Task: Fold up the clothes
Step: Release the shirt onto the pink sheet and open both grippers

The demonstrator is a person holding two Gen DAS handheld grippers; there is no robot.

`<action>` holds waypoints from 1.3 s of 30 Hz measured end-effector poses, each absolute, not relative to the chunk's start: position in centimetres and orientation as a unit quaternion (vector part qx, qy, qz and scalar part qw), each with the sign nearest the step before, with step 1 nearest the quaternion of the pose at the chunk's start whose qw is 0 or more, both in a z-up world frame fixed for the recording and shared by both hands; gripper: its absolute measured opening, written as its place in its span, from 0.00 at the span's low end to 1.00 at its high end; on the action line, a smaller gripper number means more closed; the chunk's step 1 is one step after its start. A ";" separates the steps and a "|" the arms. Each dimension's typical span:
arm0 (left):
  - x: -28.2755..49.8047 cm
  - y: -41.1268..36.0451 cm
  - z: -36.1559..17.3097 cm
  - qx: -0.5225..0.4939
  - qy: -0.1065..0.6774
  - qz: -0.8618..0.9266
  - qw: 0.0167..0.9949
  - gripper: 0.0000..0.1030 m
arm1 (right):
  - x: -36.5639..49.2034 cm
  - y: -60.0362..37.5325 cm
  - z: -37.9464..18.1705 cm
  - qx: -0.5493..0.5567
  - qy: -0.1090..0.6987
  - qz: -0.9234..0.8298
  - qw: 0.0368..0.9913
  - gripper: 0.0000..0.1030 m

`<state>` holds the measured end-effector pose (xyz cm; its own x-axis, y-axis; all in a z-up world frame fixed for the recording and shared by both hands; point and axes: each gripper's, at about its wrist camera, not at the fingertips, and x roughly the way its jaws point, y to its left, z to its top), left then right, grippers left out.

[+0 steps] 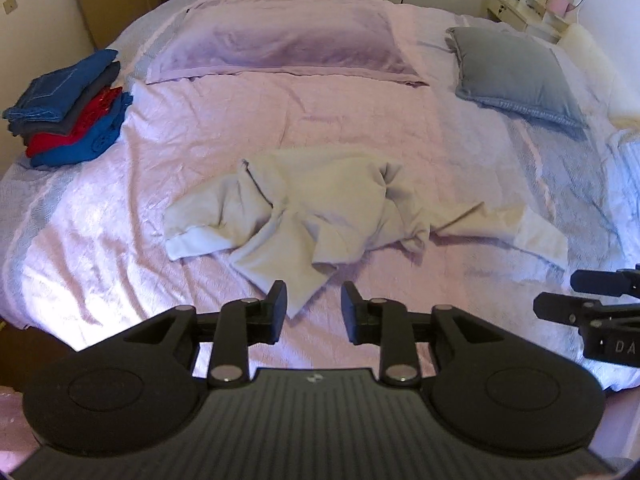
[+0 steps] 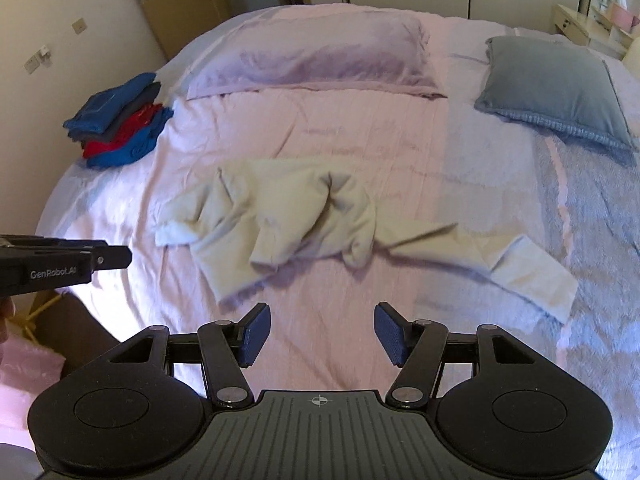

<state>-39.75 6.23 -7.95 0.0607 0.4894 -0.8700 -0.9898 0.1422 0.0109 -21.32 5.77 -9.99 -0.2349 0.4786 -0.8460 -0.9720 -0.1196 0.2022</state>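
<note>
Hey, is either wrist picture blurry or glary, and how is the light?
Left wrist view: fairly sharp, bright glare on the bedspread at left, fisheye bending the edges. Right wrist view: the crumpled cream garment is softly smeared, light dim and pinkish.

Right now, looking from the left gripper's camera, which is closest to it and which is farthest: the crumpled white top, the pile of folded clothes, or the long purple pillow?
From the left gripper:
1. Crumpled white top, just ahead of the fingertips, mid-bed.
2. Pile of folded clothes, far off to the left, at the bed's edge.
3. Long purple pillow, farthest, at the head of the bed.
</note>
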 end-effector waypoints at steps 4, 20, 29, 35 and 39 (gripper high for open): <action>-39.6 3.7 -8.5 -0.328 0.390 0.580 0.636 0.26 | -21.1 3.3 -10.1 -0.316 0.391 0.680 0.533 0.59; -40.4 -5.7 -8.5 -0.338 0.402 0.604 0.600 0.30 | -23.4 -4.9 -11.6 -0.336 0.376 0.704 0.500 0.59; -40.8 -6.4 -6.9 -0.322 0.384 0.615 0.608 0.30 | -23.8 -5.2 -10.9 -0.330 0.364 0.708 0.508 0.59; -42.1 -4.8 -6.8 -0.322 0.379 0.616 0.611 0.30 | -24.9 -3.5 -10.7 -0.331 0.358 0.708 0.511 0.59; -43.5 -2.6 -7.1 -0.321 0.382 0.611 0.614 0.30 | -26.0 -1.7 -10.8 -0.330 0.357 0.706 0.515 0.59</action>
